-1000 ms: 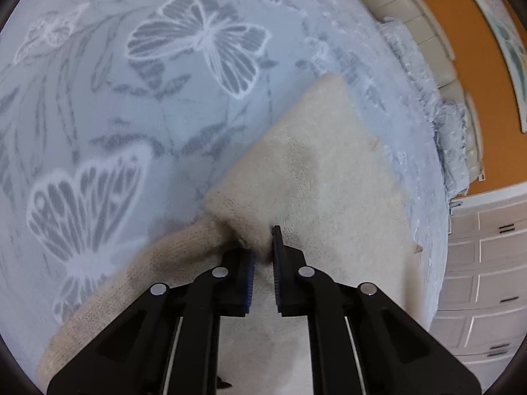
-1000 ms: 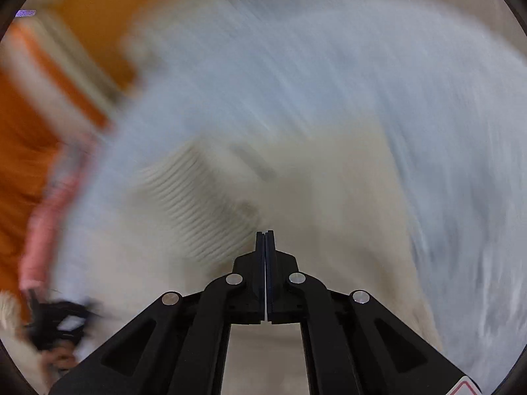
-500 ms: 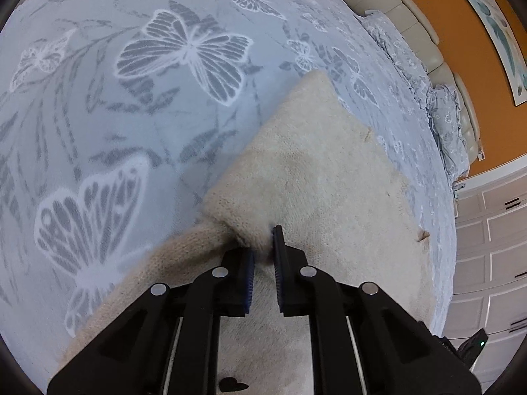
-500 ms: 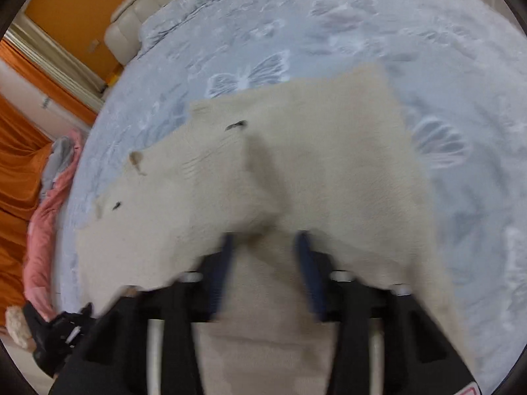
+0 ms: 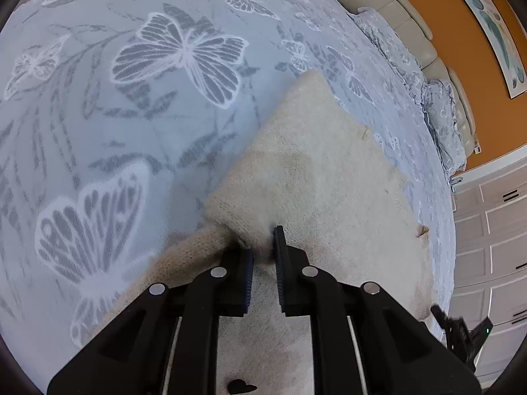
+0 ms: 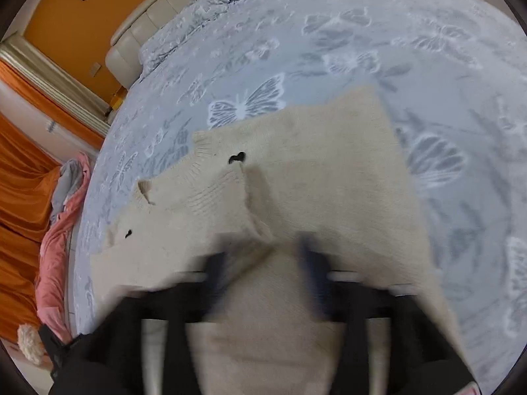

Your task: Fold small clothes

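The left gripper [image 5: 263, 250] sits at the lower centre of the left wrist view, its two black fingers [image 5: 283, 273] with blue pads clamped on a bunched fold of the cream knit sweater [image 5: 316, 177], with only a narrow gap between the pads where the fabric is pinched. From the pinch point, the folded edge of the garment runs to the upper right of the frame, and a sleeve-like strip trails toward the lower left. A small black heart motif [image 5: 242, 386] shows on the knit at the bottom edge, between the gripper arms. The right gripper [image 6: 266, 263] occupies the lower centre of the right wrist view and is motion-blurred; its fingers stand well apart, with the sweater lying between and beneath them and no fabric visibly held. In that view the sweater spreads across the middle of the frame, with a ribbed band [image 6: 214, 197] left of centre and a second black heart mark [image 6: 237, 158] above it. The garment rests flat on the bed [image 5: 98, 115], which is covered by a pale blue spread printed with grey-and-white butterflies [image 5: 184, 56]. A cream padded headboard [image 5: 405, 23] and an orange wall [image 5: 461, 49] fill the upper right of the left wrist view. Pink clothing [image 6: 56, 247] lies at the left edge of the right wrist view.
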Motion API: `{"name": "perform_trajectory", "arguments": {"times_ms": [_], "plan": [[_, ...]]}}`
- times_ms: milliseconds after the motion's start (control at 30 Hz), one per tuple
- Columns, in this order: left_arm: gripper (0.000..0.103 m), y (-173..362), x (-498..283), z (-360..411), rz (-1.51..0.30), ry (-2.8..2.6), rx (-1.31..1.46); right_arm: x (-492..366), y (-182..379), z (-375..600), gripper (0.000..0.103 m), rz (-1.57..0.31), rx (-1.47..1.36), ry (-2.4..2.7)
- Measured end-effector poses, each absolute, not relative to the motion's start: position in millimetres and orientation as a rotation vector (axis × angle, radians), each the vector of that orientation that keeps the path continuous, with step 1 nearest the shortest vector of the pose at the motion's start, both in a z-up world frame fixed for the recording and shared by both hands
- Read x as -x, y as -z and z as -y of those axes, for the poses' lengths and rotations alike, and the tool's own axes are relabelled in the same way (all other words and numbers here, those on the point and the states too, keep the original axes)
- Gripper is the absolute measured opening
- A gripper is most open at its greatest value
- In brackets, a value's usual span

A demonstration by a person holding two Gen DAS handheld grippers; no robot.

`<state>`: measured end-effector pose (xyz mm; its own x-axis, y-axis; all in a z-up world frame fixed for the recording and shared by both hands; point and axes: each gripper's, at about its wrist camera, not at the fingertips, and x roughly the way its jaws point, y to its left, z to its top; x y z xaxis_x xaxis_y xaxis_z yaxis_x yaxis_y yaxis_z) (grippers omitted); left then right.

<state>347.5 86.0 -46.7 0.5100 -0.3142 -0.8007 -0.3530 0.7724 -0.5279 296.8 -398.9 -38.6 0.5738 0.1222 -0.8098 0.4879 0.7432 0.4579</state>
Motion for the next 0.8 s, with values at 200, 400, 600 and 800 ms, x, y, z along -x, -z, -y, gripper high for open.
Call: {"name": "perform_trajectory", "arguments": {"times_ms": [200,400,600,800], "plan": [[0.013,46,-349,-93,-1.078,-0.005,0.755,-296,-11,380,0.008,-0.817,-0.681,0.072],[0.013,48,-347,-84,-1.074,0.001,0.678,-269,58,409,0.007,-1.042,-0.632,0.245],[0.013,44,-349,-81,-1.097,-0.003,0.630,-253,0,396,0.011,-0.892,-0.573,0.346],[0.014,43,-345,-75,-1.075,-0.030,0.600,-312,-13,266,0.007,-0.967,-0.421,-0.035]]}}
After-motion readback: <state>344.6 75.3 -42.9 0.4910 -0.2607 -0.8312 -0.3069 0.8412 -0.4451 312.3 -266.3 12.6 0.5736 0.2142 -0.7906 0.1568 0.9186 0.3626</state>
